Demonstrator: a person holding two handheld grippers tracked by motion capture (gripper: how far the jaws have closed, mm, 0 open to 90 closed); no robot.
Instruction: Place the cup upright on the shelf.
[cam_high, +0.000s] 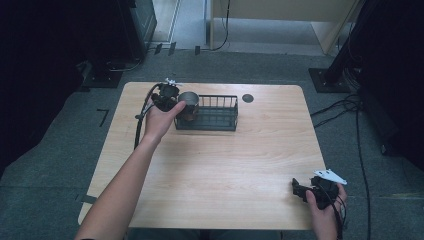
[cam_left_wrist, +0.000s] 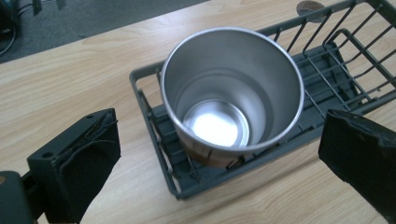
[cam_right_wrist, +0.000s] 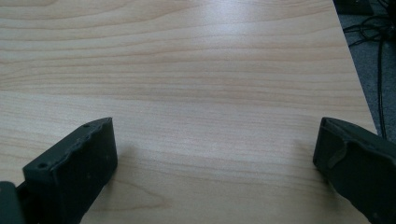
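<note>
I see my left gripper (cam_left_wrist: 219, 154) with jaws spread wide, just short of the steel cup (cam_left_wrist: 232, 93) standing in the wire basket (cam_left_wrist: 327, 70). My right gripper (cam_right_wrist: 215, 158) gapes, over bare worktop (cam_right_wrist: 187, 70).

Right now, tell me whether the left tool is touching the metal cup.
Apart. The left gripper view shows the left tool open, its jaws wide on either side of the metal cup in the wire basket, with bare table between.

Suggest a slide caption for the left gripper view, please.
Open left tongs face an empty steel cup standing in a wire basket.
</note>
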